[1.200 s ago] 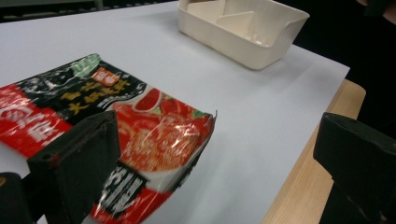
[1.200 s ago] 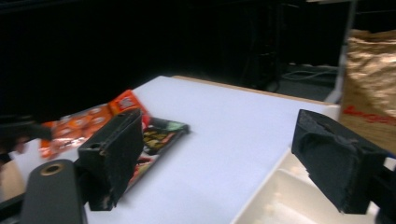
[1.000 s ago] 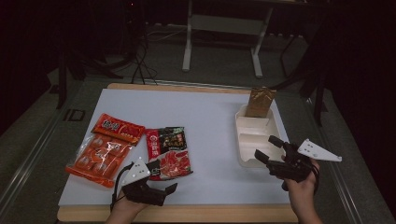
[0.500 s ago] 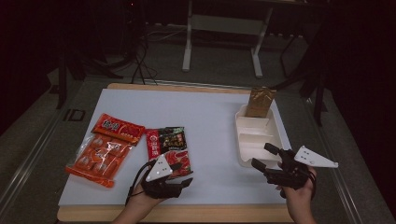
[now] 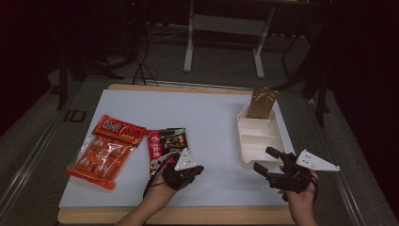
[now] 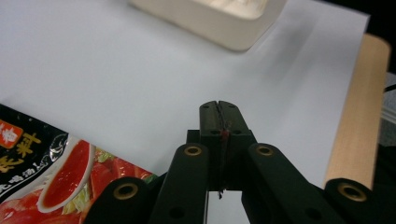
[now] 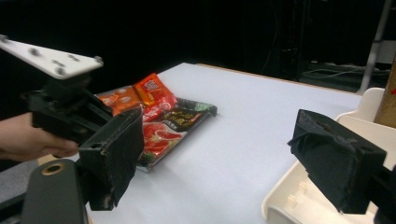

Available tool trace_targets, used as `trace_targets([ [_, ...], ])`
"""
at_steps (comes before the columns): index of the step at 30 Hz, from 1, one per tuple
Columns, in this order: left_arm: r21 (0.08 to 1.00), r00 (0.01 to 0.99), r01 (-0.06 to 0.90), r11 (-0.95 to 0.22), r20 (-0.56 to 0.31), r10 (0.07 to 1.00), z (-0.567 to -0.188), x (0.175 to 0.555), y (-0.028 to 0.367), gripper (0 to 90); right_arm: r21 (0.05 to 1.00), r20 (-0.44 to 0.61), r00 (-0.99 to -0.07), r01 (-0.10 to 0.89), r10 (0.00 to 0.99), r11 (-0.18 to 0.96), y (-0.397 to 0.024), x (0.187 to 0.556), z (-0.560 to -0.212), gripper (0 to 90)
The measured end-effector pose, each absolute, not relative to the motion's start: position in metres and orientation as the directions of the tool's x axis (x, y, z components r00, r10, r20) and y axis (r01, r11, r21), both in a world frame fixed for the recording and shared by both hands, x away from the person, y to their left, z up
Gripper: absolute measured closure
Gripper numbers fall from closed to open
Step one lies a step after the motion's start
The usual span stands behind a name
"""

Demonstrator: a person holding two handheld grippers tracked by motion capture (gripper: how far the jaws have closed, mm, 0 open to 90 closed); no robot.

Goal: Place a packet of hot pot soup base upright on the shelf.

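My left gripper (image 5: 198, 170) is shut, with nothing between its jaws, just past the near right corner of a red-and-black soup-base packet (image 5: 164, 142). In the left gripper view the shut tips (image 6: 218, 108) hover over bare white mat, with the packet (image 6: 46, 168) to their left. Open and holding nothing, my right gripper (image 5: 264, 160) sits at the near end of a white compartment tray (image 5: 244, 141). Between its wide-apart jaws (image 7: 226, 154) lies mat, and the tray's rim (image 7: 289, 196) is under the right jaw. A brown packet (image 5: 262, 102) stands in the tray's far compartment.
An orange snack bag (image 5: 103, 150) lies at the mat's left, touching the soup-base packet; it also shows in the right gripper view (image 7: 135, 95). The white mat (image 5: 211, 117) covers a wooden tabletop (image 5: 188, 214). Dark floor, cables and a metal stand lie beyond.
My left gripper has moved forward and to the right, from the table's near edge to the soup-base packet's near corner. The right gripper has shifted only slightly and stays open.
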State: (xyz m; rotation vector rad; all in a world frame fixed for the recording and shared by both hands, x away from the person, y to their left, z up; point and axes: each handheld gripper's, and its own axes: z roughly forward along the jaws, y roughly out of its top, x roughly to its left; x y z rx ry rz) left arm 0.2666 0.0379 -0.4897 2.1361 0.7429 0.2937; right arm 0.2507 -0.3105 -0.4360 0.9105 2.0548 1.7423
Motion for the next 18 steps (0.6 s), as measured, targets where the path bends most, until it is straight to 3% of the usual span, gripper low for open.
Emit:
trace_targets([
  [6, 0.705, 0.774, 0.485, -0.517, -0.071, 0.629, -0.502, 0.278, 0.034, 90.0, 0.960, 0.180, -0.746, 0.276, 0.641, 0.053, -0.315, 0.250, -0.437, 17.1],
  [18, 0.636, 0.734, 0.548, -0.543, -0.055, 0.677, -0.512, 0.286, 0.030, 90.0, 0.957, 0.172, -0.753, 0.281, 0.635, 0.073, -0.310, 0.252, -0.441, 17.1],
])
